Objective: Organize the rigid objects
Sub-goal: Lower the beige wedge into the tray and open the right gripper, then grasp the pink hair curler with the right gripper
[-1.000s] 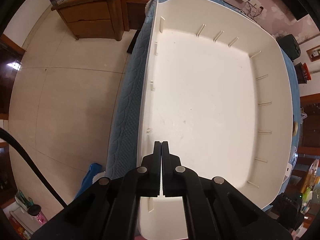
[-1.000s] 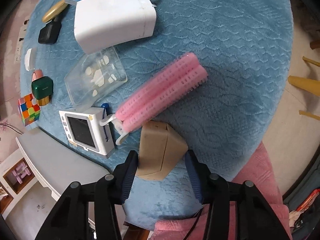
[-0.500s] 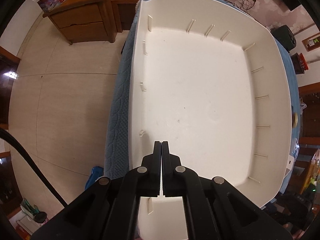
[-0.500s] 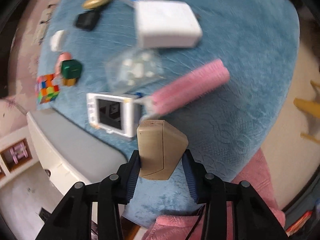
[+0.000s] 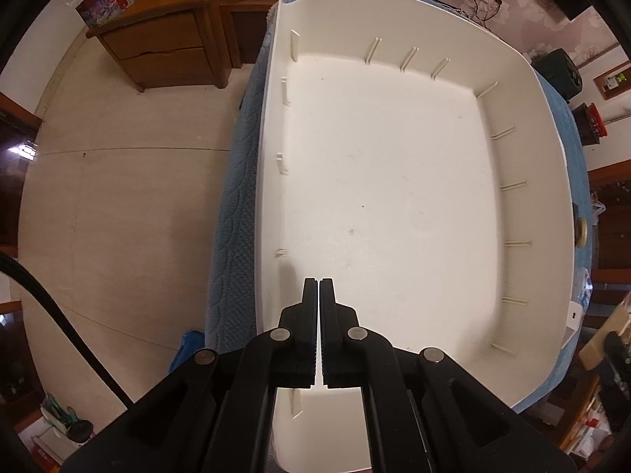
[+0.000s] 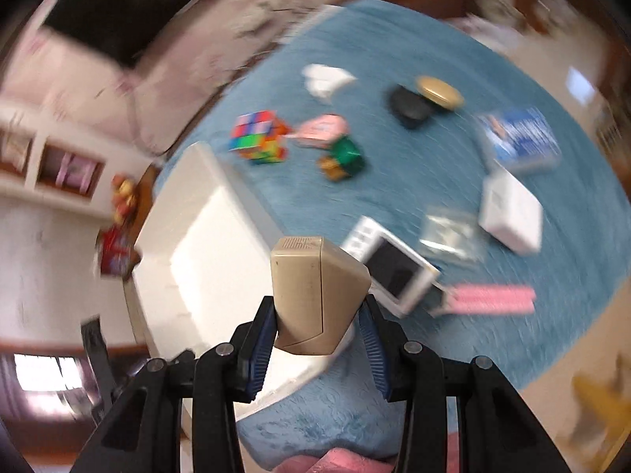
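Note:
My right gripper (image 6: pixel 317 317) is shut on a beige plastic box (image 6: pixel 315 295) and holds it in the air above the near corner of the large white bin (image 6: pixel 197 244). The right wrist view is motion-blurred. My left gripper (image 5: pixel 318 287) is shut and empty, hovering over the near end of the same white bin (image 5: pixel 528 205), which has nothing in it. On the blue cloth lie a Rubik's cube (image 6: pixel 258 136), a pink hair roller (image 6: pixel 493 299), a small white screen device (image 6: pixel 390 270) and a green block (image 6: pixel 345 155).
More items on the blue cloth (image 6: pixel 394 205): a white box (image 6: pixel 510 215), a clear plastic case (image 6: pixel 451 232), a blue booklet (image 6: pixel 520 140), a black object (image 6: pixel 410 104) and a gold lid (image 6: pixel 439 90). A wooden cabinet (image 5: pixel 157 47) stands on the tiled floor, left of the bin.
My right gripper closed on the beige box, lifted it off the cloth and swung left towards the white bin. My left gripper drifted slightly over the bin, still shut.

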Available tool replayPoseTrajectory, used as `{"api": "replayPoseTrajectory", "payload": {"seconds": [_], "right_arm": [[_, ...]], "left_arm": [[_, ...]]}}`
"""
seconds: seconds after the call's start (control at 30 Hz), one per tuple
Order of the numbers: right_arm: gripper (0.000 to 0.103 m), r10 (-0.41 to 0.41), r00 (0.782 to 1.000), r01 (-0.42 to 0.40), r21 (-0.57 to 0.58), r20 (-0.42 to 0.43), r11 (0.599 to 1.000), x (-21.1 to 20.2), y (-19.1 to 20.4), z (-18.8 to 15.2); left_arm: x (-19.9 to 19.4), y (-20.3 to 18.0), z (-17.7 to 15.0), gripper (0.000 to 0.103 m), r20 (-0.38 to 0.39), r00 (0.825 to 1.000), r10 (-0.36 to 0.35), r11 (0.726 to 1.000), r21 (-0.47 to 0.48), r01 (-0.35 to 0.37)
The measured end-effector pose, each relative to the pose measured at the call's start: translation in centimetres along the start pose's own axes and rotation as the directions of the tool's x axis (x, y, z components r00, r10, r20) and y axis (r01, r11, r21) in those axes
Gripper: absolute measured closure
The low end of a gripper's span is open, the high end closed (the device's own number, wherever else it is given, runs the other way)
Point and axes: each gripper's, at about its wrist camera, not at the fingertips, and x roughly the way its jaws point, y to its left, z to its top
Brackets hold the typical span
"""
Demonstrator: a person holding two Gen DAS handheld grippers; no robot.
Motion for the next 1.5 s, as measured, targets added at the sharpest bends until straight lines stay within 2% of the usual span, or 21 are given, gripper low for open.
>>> {"api": "replayPoseTrajectory", "payload": {"seconds": [0.13,0.3,0.5,0.73,1.0,1.1,1.23,1.37,1.5], "right_arm": [[0.06,0.042,0.999,-0.043,-0.144,-0.011,0.989,0.4,2.9,-0.1],[0.06,0.071,0.996,-0.084,-0.29,-0.056,0.953,0.5,5.4,-1.0],[0.06,0.08,0.987,-0.133,-0.436,-0.139,0.89,1.2,7.8,-2.1],[0.058,0.079,0.982,-0.163,-0.547,-0.174,0.821,1.5,9.5,-2.7],[0.058,0.058,0.99,-0.126,-0.603,-0.131,0.788,0.3,8.2,-2.5],[0.058,0.059,0.991,-0.119,-0.62,-0.117,0.775,-0.4,7.3,-2.4],[0.058,0.053,0.995,-0.099,-0.655,-0.09,0.749,-1.6,5.6,-2.2],[0.058,0.036,0.998,-0.062,-0.697,-0.052,0.715,-2.6,3.7,-2.3],[0.058,0.03,0.999,-0.047,-0.702,-0.036,0.711,-3.1,1.1,-2.4]], "left_arm": [[-0.1,-0.5,-0.4,0.101,0.008,1.0,0.022,1.0,-0.003,-0.022],[-0.2,-0.9,-0.7,0.101,0.025,0.998,0.049,0.999,-0.014,-0.049],[0.0,-0.9,-0.9,0.101,0.016,0.998,0.062,0.997,-0.055,-0.061],[0.0,-1.0,-1.0,0.101,0.012,0.997,0.082,0.994,-0.08,-0.081],[0.3,-1.0,-1.1,0.101,0.001,0.995,0.1,0.99,-0.097,-0.099],[0.4,-0.4,-1.1,0.101,-0.001,0.997,0.082,0.988,-0.134,-0.082],[0.5,0.3,-0.8,0.101,-0.002,0.998,0.068,0.983,-0.173,-0.067],[0.4,0.9,-0.6,0.101,0.001,0.998,0.069,0.983,-0.171,-0.067],[0.5,1.3,-0.5,0.101,-0.001,0.998,0.066,0.982,-0.178,-0.065]]}}
